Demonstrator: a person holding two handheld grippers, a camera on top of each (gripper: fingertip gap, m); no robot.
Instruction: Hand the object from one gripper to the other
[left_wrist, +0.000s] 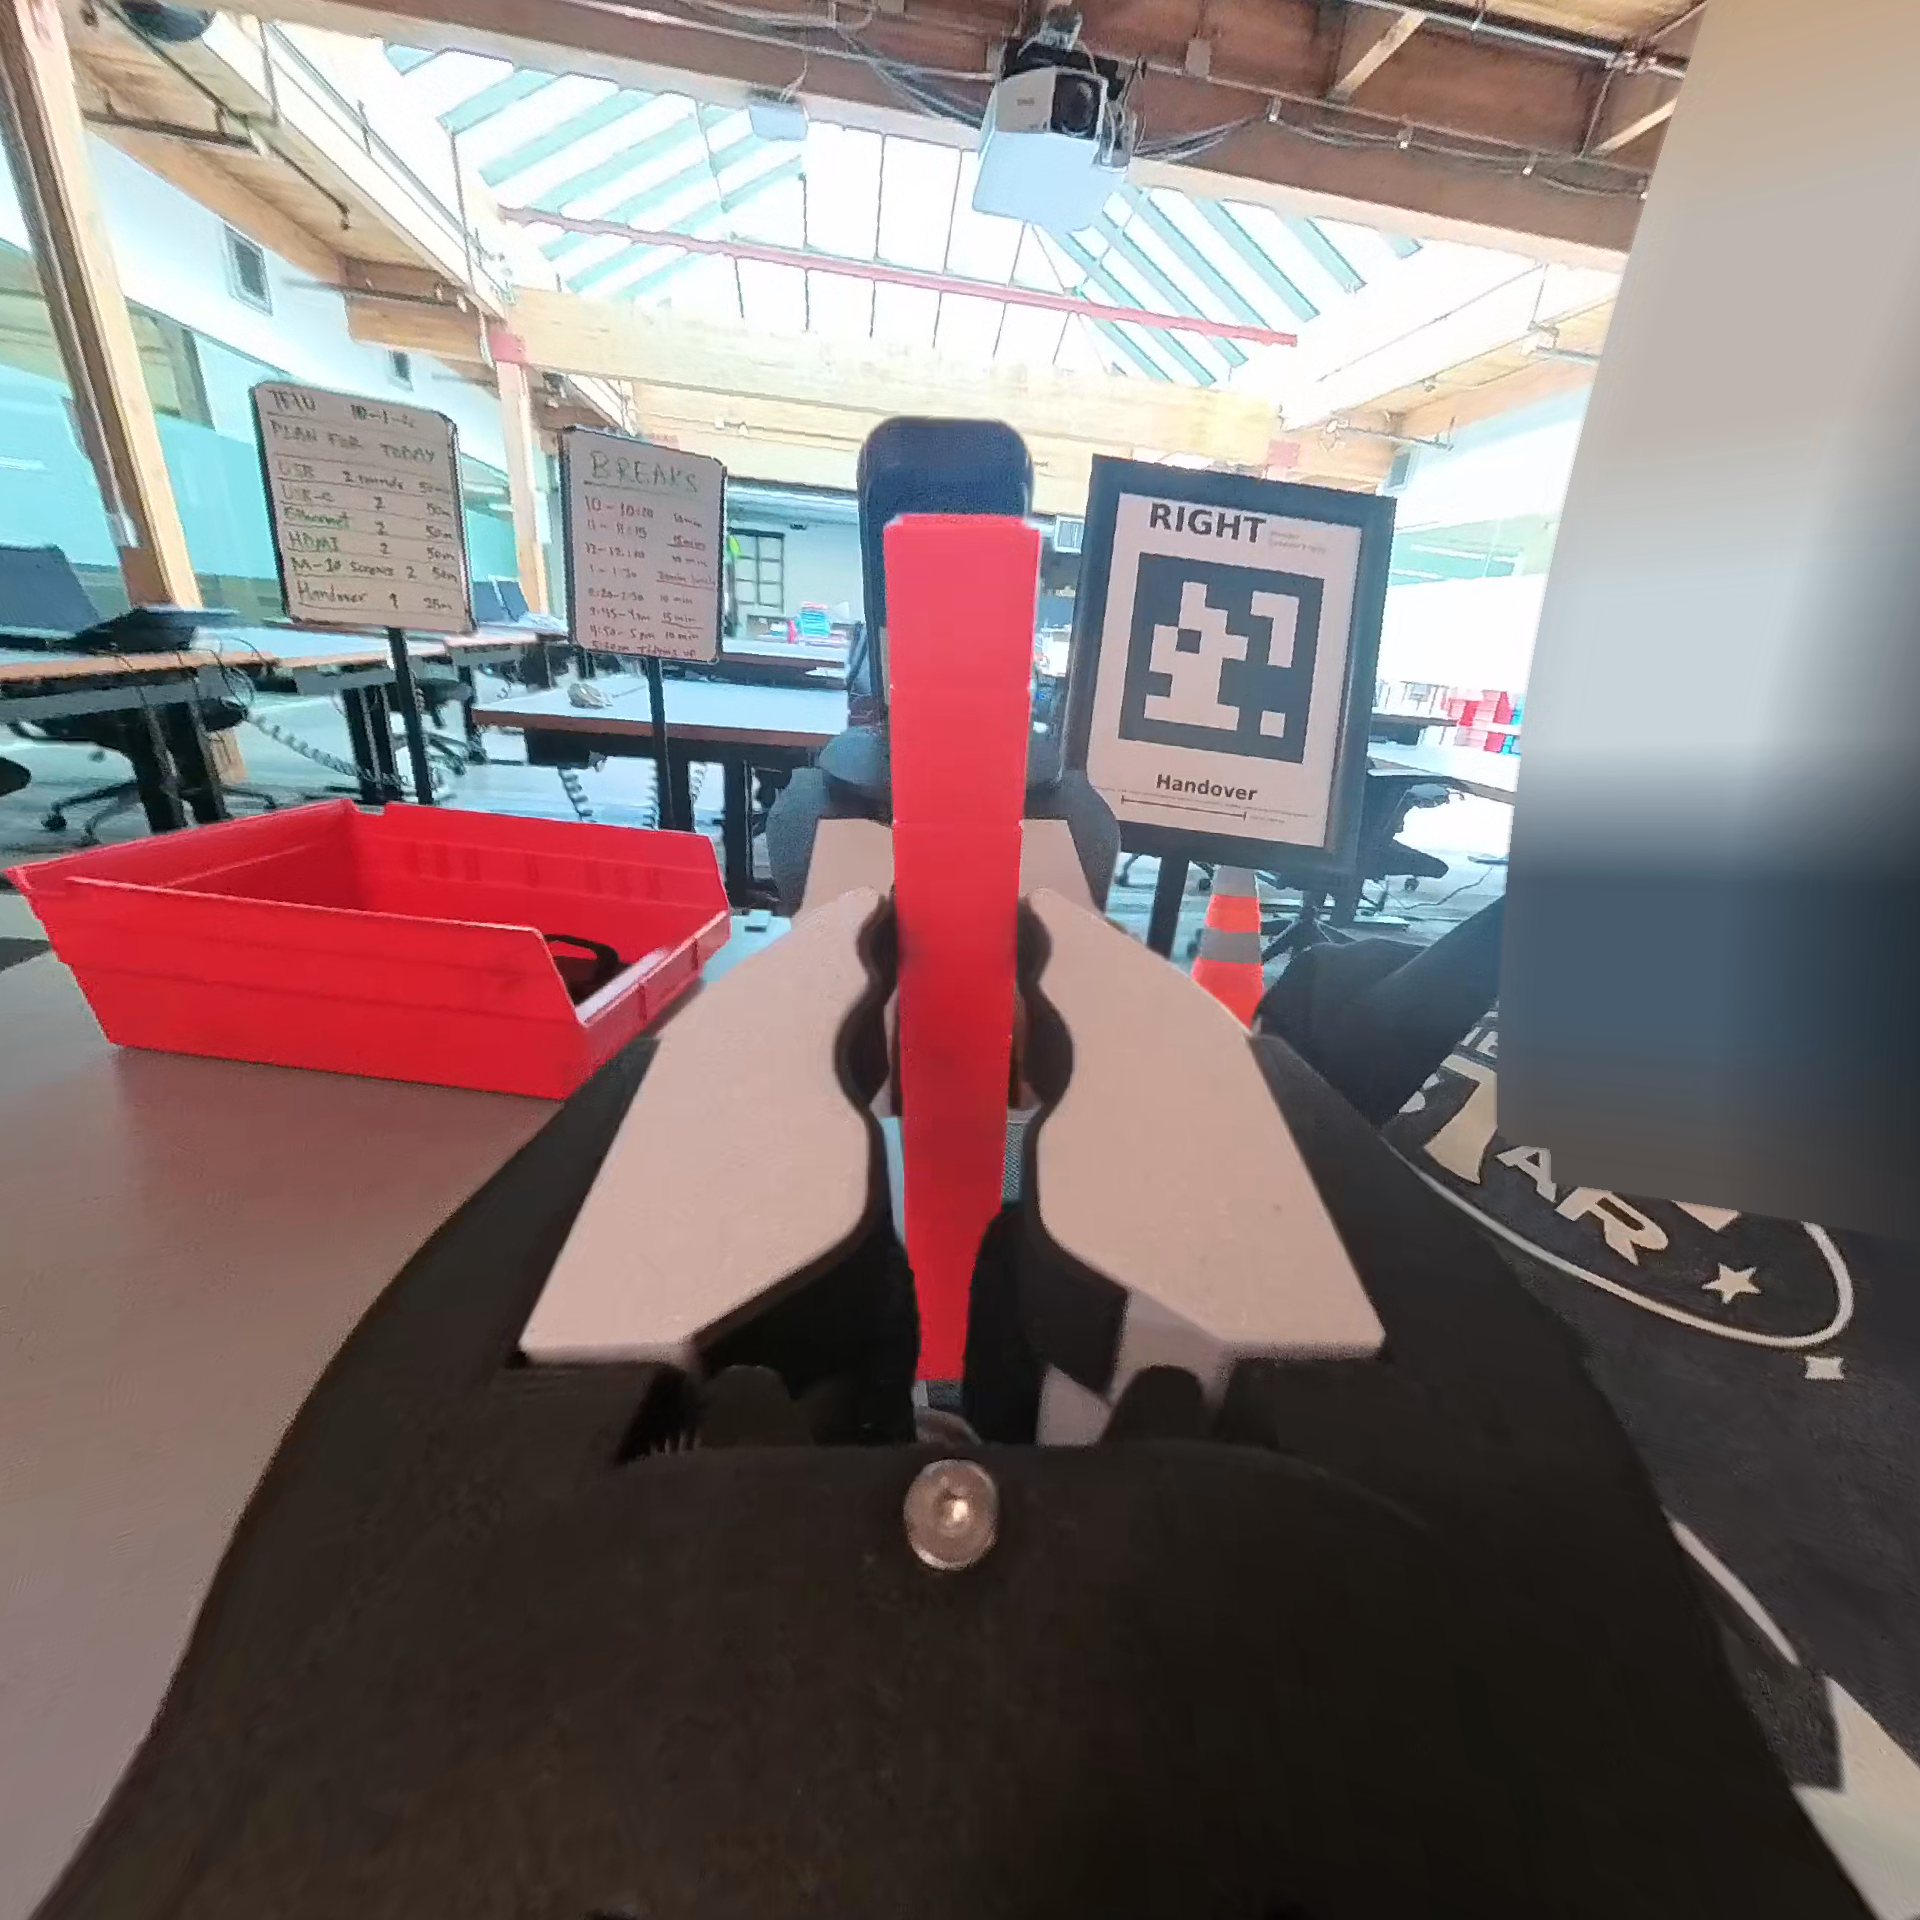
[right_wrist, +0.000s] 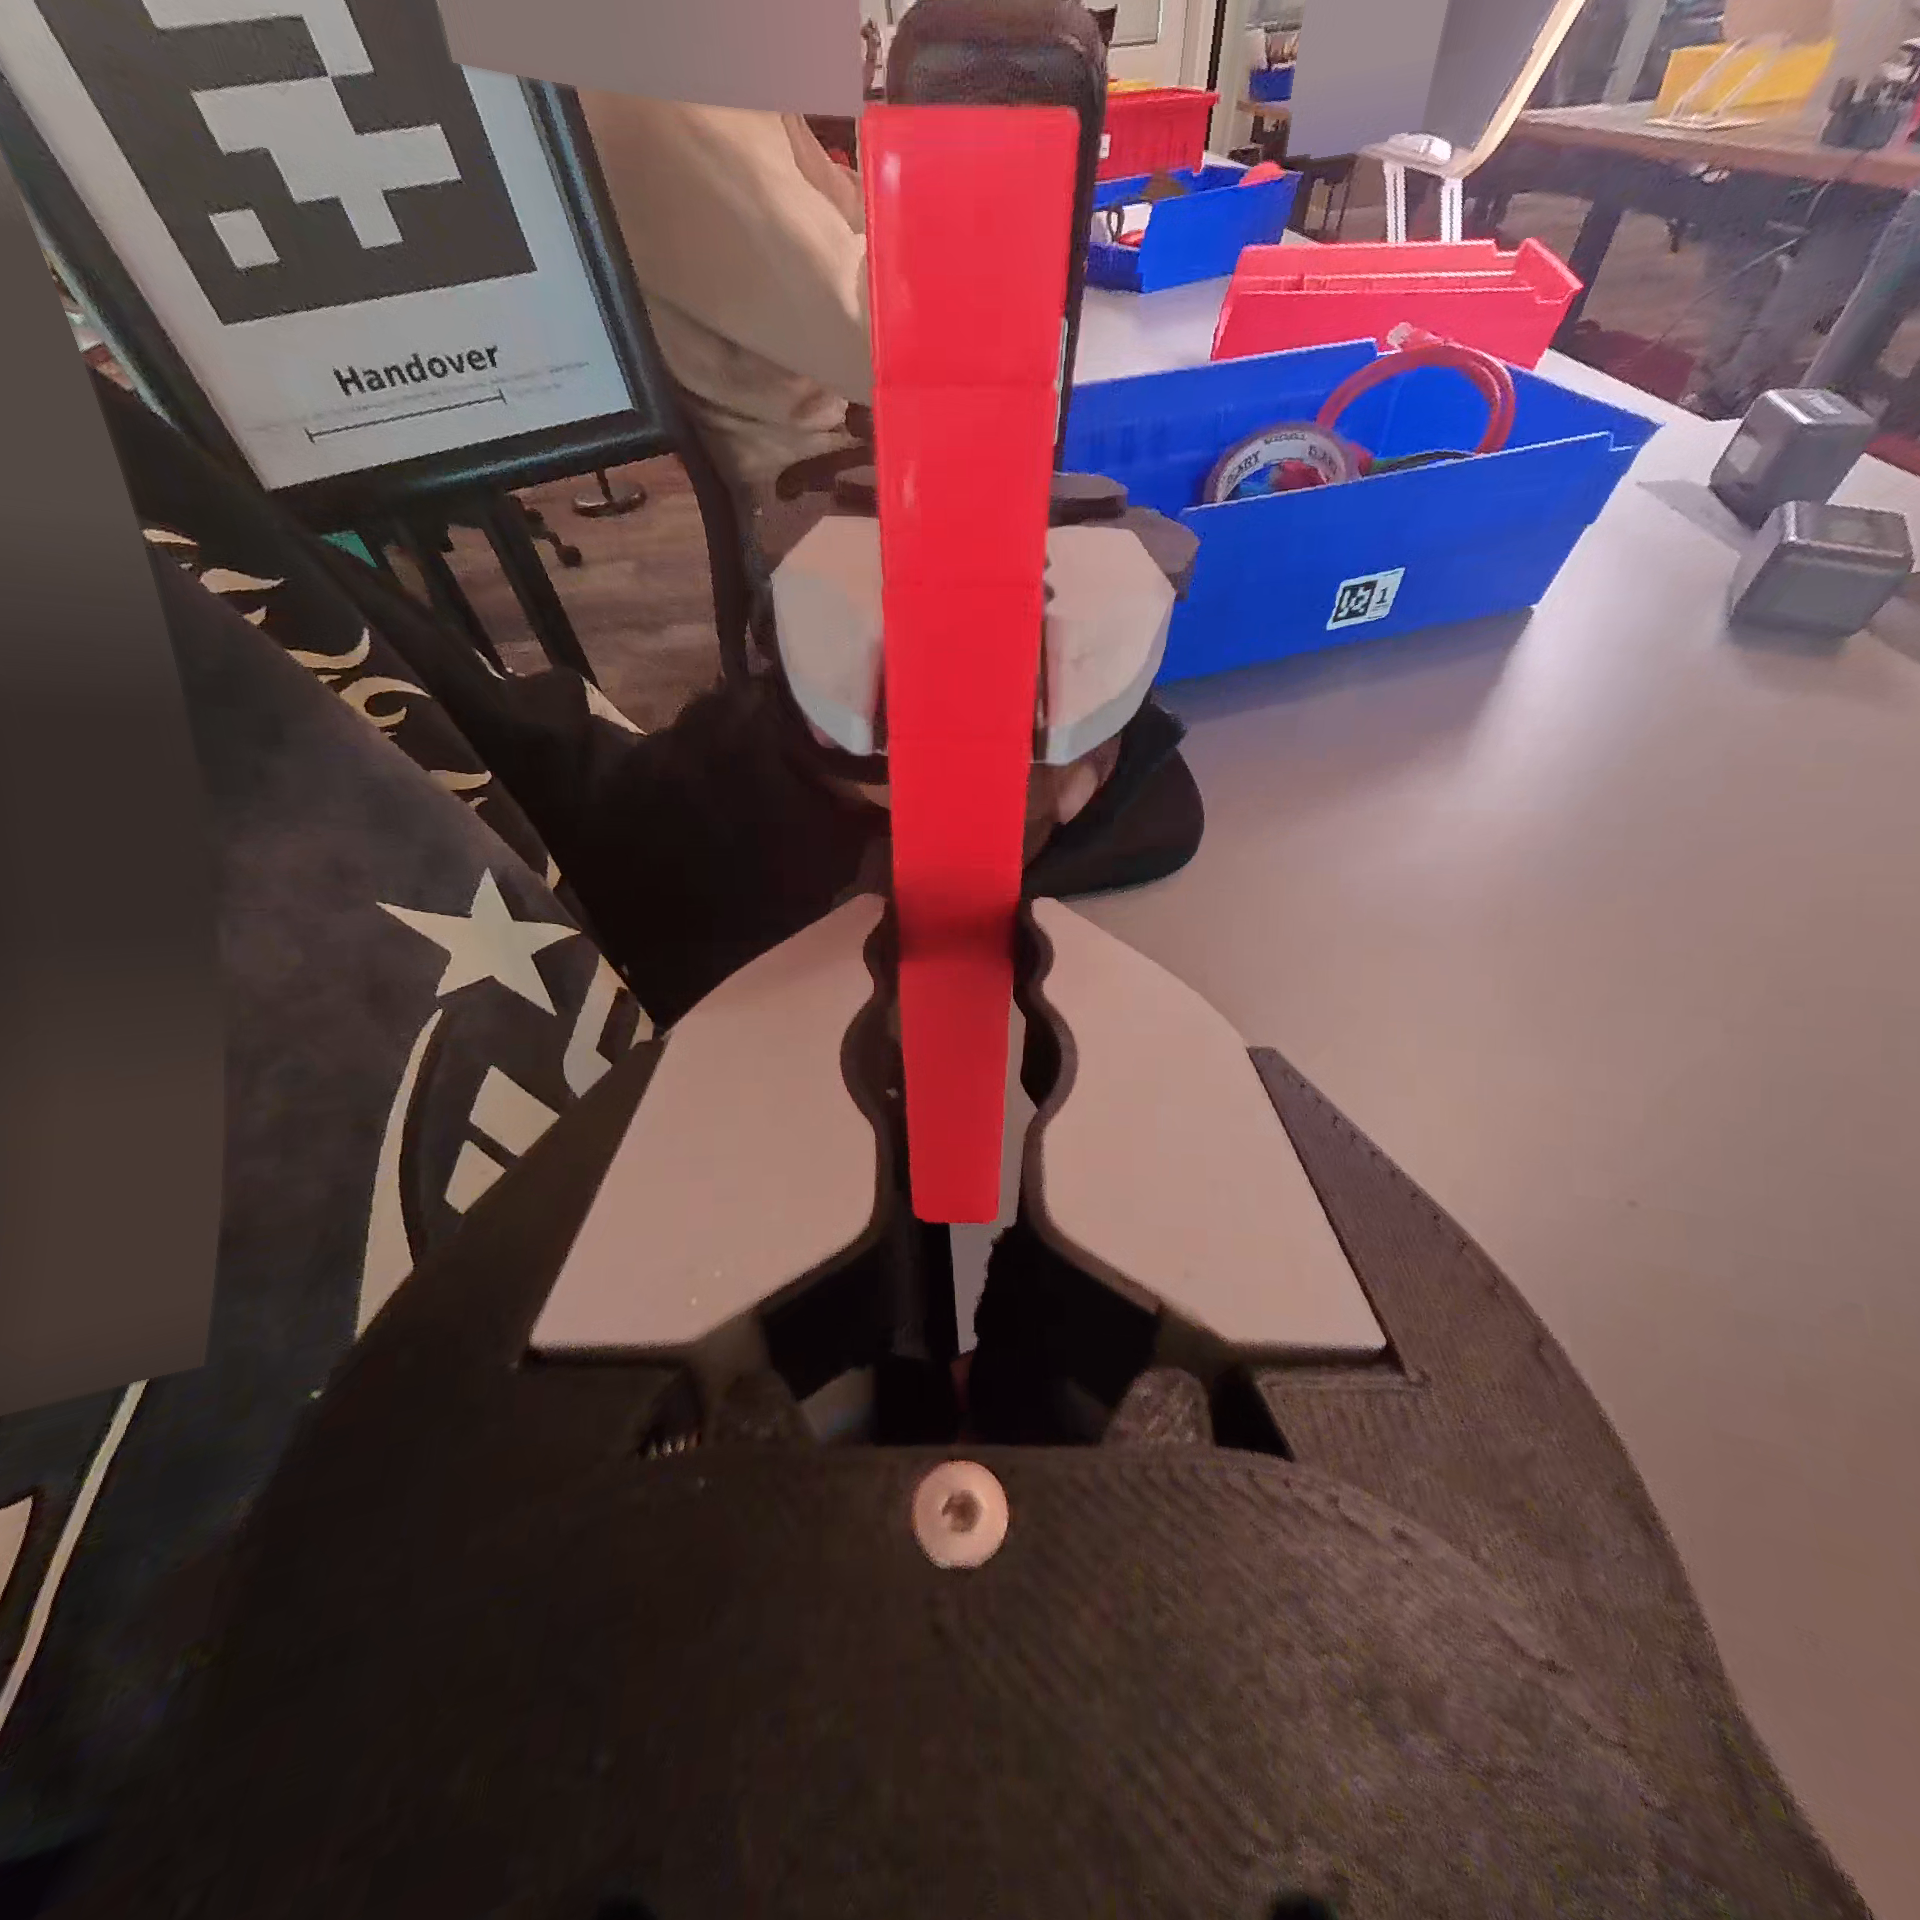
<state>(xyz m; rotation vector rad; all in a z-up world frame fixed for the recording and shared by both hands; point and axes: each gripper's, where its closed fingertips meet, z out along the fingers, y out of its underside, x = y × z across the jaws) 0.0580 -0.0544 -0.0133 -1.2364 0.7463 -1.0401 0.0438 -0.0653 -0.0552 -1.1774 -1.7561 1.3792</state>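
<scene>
Note the left hand-held gripper (left_wrist: 956, 935) closed on the red bar (left_wrist: 956, 727), fingertips pressed against both of its sides at centre frame. Note likewise the right hand-held gripper (right_wrist: 951, 935) closed on the same bar (right_wrist: 966, 416), with the left one's grey fingers (right_wrist: 831, 655) clamped farther along it, just above centre frame. Treat the bar as shared, held off the worktop (right_wrist: 1558, 935) with its two ends in opposing grips.

Judged as mid-transfer; cannot tell which side gives.

1. Confirm a firm, square grip on the receiving side before any release.
2. Hold both tools in line along the bar; avoid twisting or pulling apart under double grip.
3. Open the giving side slowly and fully, then withdraw straight back along the bar's axis.
4. Stay clear of the red bin (left_wrist: 312, 956) at left and the blue bin (right_wrist: 1403, 561) at upper right.
</scene>
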